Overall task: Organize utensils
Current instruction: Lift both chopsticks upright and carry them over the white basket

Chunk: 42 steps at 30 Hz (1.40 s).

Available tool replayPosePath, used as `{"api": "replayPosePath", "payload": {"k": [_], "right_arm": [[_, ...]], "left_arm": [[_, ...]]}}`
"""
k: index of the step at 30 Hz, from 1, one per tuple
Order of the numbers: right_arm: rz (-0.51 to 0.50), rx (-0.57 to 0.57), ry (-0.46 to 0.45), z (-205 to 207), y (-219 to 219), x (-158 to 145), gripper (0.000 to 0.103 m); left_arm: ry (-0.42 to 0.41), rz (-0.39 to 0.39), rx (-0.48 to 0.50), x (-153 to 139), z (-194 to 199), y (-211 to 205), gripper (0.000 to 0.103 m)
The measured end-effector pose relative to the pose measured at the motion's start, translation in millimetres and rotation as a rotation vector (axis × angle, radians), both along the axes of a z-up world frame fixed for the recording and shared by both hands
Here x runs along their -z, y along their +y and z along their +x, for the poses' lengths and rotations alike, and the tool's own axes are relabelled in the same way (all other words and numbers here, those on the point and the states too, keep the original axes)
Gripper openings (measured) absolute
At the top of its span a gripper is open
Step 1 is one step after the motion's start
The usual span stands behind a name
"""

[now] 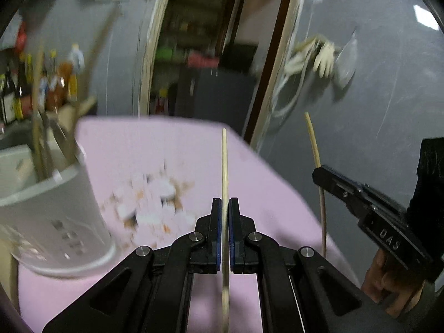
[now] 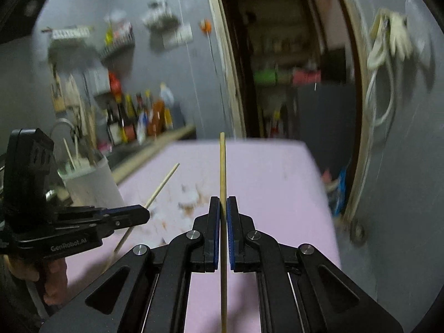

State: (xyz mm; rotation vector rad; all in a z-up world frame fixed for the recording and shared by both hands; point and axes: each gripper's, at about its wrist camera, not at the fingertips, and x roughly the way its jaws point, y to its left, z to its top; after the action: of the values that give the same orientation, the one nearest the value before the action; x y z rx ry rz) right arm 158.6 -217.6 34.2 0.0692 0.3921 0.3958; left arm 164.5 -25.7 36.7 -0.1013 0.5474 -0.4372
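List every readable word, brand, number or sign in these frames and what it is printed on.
"GenRobot.AI": on the left claw body, right wrist view.
"DAS": on the right claw body, left wrist view.
White utensil holder: grey markings, too blurred.
Bottles: labels too blurred.

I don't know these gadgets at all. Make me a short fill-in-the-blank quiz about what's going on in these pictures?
1. Each tool, left and right, is closed on one wooden ____.
2. The cloth covering the table is coloured ____.
3. The white utensil holder stands nearer the ____ tool.
4. The sticks already in the utensil holder point ____.

Missing words: chopstick; pink; left; upward
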Motion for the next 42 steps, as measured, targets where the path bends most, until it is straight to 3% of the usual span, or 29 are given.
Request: {"api": "replayPosePath", "payload": {"k": [4,10,19,24,30,42], "right_arm": [[0.012,-0.002,-0.148,-13.7,16.4,-22.6,0.003],[0.059,-0.03,-0.326,-24.1,41.9,-53.9,0.003],[0.144,-0.131,-0.455,-19.0,86.3,-84.3,0.003],[0.18,-0.211,-0.485,-10.9,117.0,-95.2,0.003],[0.256,-0.311,-0.478,5.7,149.7,-103.3,0.003],[0.218,-0.356,-0.435,35.5,194.6,-76.8,0.003]], "left_arm": [[-0.158,-0.03,-0.038,-24.2,-8.5,2.7,0.002],[-0.309,-0.058,-0.115,-55.1,-14.1,22.6,0.002],[-0.454,-0.04,-0.203,-94.1,-23.2,81.2,0.002],[-0.476,-0.006,-0.245,-102.2,-20.5,118.2,0.002],[-0.485,-0.034,-0.312,-93.3,-9.6,164.9,0.002],[-0.435,-0.109,-0.37,-67.7,20.0,217.7,0.002]]}}
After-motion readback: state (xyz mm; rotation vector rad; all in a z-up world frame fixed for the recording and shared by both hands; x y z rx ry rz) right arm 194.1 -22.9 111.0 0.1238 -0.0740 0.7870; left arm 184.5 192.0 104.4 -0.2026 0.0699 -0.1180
